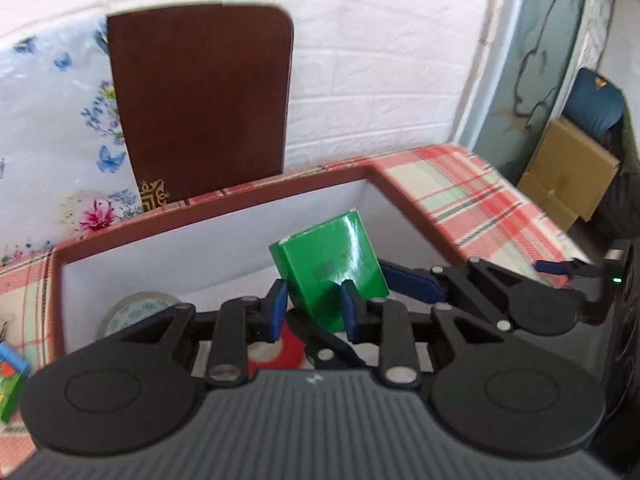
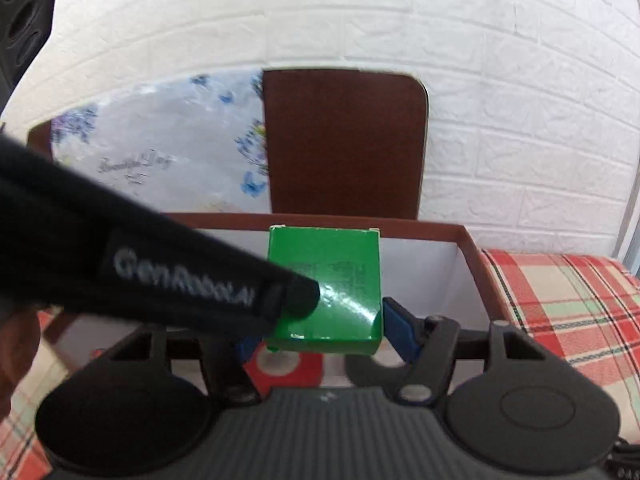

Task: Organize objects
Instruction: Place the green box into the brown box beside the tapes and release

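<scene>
Left gripper [image 1: 314, 310] clamped on green box [image 1: 332, 268] | right gripper [image 2: 320, 334] clamped across same box [image 2: 324, 284], held over the open carton [image 1: 208, 216] | advice: lower together, keep box level, release both at once.

A glossy green box [image 1: 334, 268], small and flat with faint printing on its face, is held tilted above a brown-rimmed, white-walled box [image 1: 208, 216]. Inside that box lie a tape roll [image 1: 136, 310] and something red and white, perhaps another roll [image 2: 286, 368].
</scene>
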